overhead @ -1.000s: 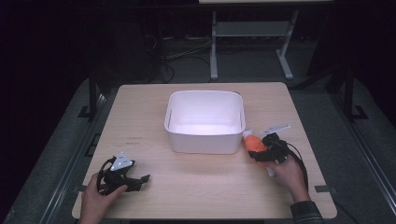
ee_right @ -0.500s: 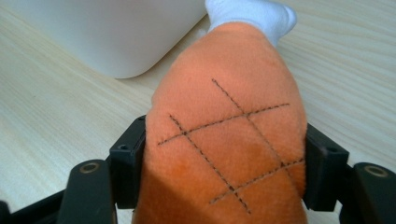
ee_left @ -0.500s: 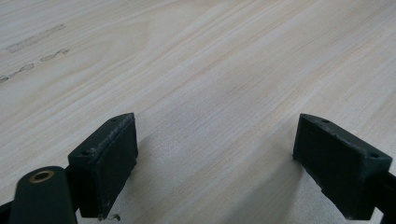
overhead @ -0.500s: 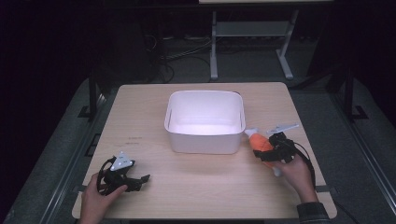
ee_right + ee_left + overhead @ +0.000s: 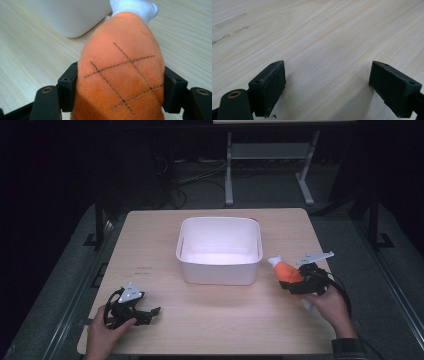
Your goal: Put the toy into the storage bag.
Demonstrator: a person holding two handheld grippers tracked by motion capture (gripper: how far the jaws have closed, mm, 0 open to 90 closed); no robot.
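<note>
Right tool point(image 5: 294, 281) clamped on an orange plush toy point(image 5: 122, 75), jaws pressing both flanks; dark stitched crosshatch on the fabric, white tip point(image 5: 275, 261) pointing toward the white tub point(image 5: 220, 251). Toy sits just right of the tub, near its front corner, low over the bench point(image 5: 215, 320). Left tool point(image 5: 142, 312) at the near-left bench, jaws wide apart, bare wood between them.

A lab — dark room, bare wooden table point(image 5: 215, 320), floor cables point(image 5: 200, 187).
</note>
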